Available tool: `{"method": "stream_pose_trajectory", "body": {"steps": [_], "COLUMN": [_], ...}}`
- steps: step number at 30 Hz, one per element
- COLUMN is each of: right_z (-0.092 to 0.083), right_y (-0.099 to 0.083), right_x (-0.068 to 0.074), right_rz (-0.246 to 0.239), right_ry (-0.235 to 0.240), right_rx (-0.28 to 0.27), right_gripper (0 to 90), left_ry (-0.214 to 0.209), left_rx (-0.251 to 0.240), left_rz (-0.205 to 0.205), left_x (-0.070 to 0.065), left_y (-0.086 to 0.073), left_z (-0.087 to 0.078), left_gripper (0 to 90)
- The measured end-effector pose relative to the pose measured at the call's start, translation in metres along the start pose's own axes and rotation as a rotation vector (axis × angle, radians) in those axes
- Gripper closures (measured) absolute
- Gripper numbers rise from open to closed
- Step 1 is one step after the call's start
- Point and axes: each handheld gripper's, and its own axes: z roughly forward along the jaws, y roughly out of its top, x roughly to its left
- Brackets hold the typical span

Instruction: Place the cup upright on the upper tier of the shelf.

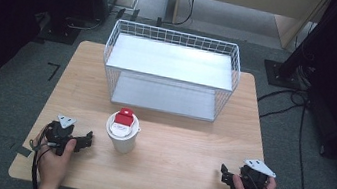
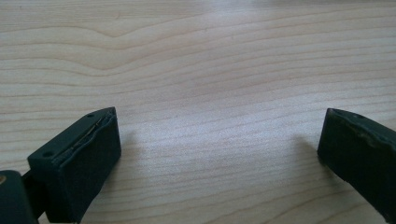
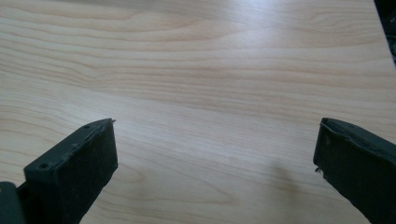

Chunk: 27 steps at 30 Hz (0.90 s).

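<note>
Cup (image 1: 121, 138) with a red-topped lid stands upright at the table's (image 1: 184, 142) near middle, before the wire rack (image 1: 170, 69). Left gripper (image 1: 84, 141) rests just beside it, right gripper (image 1: 226, 176) well apart; both fingers gape wide, empty, probably poised to reach.

In the high view, the print on the red-and-white lid (image 1: 123, 120) of the white cup (image 1: 122, 138) at centre is too small to read. The person's forearms are cut off by the bottom edge. In the left gripper view, the right-hand one of the fingers (image 2: 362, 154) runs off the lower right corner.
</note>
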Motion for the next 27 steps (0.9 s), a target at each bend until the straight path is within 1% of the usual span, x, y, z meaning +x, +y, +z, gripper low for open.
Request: {"method": "stream_pose_trajectory", "body": {"steps": [1,2,3,5,7,8,10,12,13,17,18,20,21,22,23,24,27], "right_z": [0.0,0.0,0.0,-0.001,-0.001,-0.001,-0.002,-0.002,-0.003,-0.001,-0.001,-0.001,0.0,0.0,0.0,0.0,0.002], "right_y": [0.002,0.002,0.005,0.007,0.014,0.014,0.021,0.023,0.028,0.036,0.036,0.039,0.042,0.044,0.045,0.045,0.049], "right_x": [0.004,0.004,0.009,0.011,0.018,0.018,0.025,0.028,0.035,0.05,0.05,0.059,0.067,0.072,0.075,0.075,0.089], "right_rz": [-0.004,-0.004,-0.008,-0.014,-0.016,-0.016,-0.03,-0.035,-0.043,-0.07,-0.07,-0.088,-0.1,-0.105,-0.112,-0.112,-0.131], "right_ry": [0.006,0.006,0.025,0.031,0.067,0.067,0.071,0.074,0.086,0.111,0.111,0.125,0.139,0.144,0.148,0.148,0.168], "right_rx": [0.0,0.0,-0.002,-0.004,-0.018,-0.018,-0.03,-0.033,-0.041,-0.044,-0.044,-0.049,-0.055,-0.056,-0.06,-0.06,-0.069], "right_gripper": [0.0,0.0,0.0,0.0,0.0,0.0,0.0,0.0,0.1,0.1,0.1,0.2,0.1,0.1,0.1,0.1,0.2], "left_ry": [0.0,0.0,0.0,0.0,0.0,0.0,0.0,-0.001,-0.001,-0.001,-0.001,-0.001,-0.001,-0.001,-0.002,-0.002,-0.003], "left_rx": [0.0,0.0,0.0,0.001,0.002,0.002,0.0,0.0,0.0,0.0,0.0,0.0,0.0,0.0,0.001,0.001,0.001], "left_rz": [0.0,0.0,0.0,0.0,0.0,0.0,-0.002,-0.001,-0.002,-0.001,-0.001,-0.001,0.0,0.001,0.002,0.002,0.003], "left_x": [0.0,0.0,0.0,0.0,0.0,0.0,0.0,0.0,0.0,0.0,0.0,0.0,0.0,0.0,0.0,0.0,0.0], "left_y": [0.0,0.0,0.0,0.0,0.0,0.0,0.0,0.001,0.0,0.001,0.001,0.001,0.001,0.001,0.001,0.001,0.001], "left_z": [0.0,0.0,0.0,0.0,0.0,0.0,0.0,0.0,0.0,0.0,0.0,0.0,0.0,0.0,0.0,0.0,0.0], "left_gripper": [0.0,0.0,0.0,0.0,0.0,0.0,0.0,0.0,0.0,0.0,0.0,0.0,0.0,0.0,0.0,0.0,0.0]}}
